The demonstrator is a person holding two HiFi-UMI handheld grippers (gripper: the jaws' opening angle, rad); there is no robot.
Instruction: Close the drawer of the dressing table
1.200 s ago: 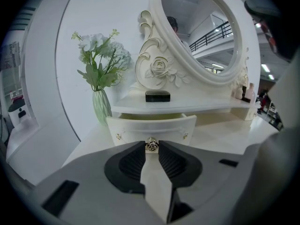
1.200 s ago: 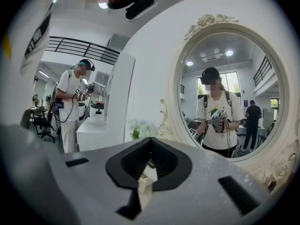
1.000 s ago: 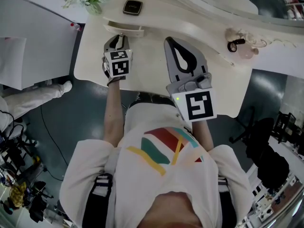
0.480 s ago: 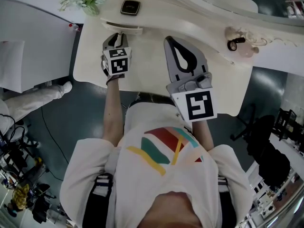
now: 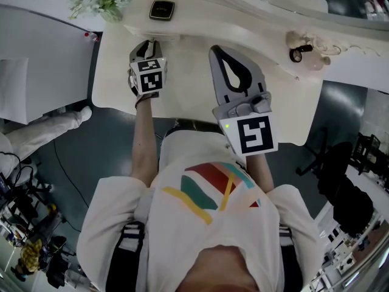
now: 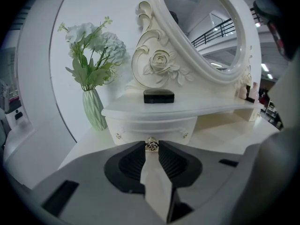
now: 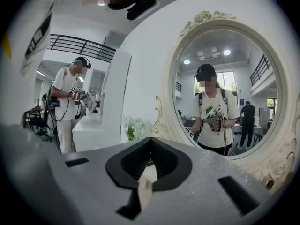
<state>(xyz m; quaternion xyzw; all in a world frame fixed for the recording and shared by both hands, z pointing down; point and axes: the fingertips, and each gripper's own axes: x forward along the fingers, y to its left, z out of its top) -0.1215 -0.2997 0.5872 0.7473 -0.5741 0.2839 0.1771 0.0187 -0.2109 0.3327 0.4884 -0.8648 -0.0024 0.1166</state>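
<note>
The white drawer [image 6: 150,125] sits under the dressing table's small raised shelf [image 6: 178,109], its front about level with the shelf edge. My left gripper [image 6: 151,145] is shut on the drawer's small gold knob [image 6: 151,145], which is pinched between the two dark fingertips. In the head view the left gripper [image 5: 150,42] reaches to the shelf's front at the upper left. My right gripper [image 5: 217,50] hovers above the tabletop [image 5: 182,90], apart from the drawer. In its own view the right gripper [image 7: 150,139] is shut on nothing and faces the mirror.
A black box [image 6: 159,96] lies on the shelf. A green vase of white flowers [image 6: 93,107] stands left of the drawer. The oval mirror [image 6: 201,32] rises behind. Small items [image 5: 298,55] sit at the tabletop's right. A second person stands off to the left [image 7: 68,107].
The drawer has slid in under the shelf, with my left gripper following it on the knob. The right gripper has stayed where it was.
</note>
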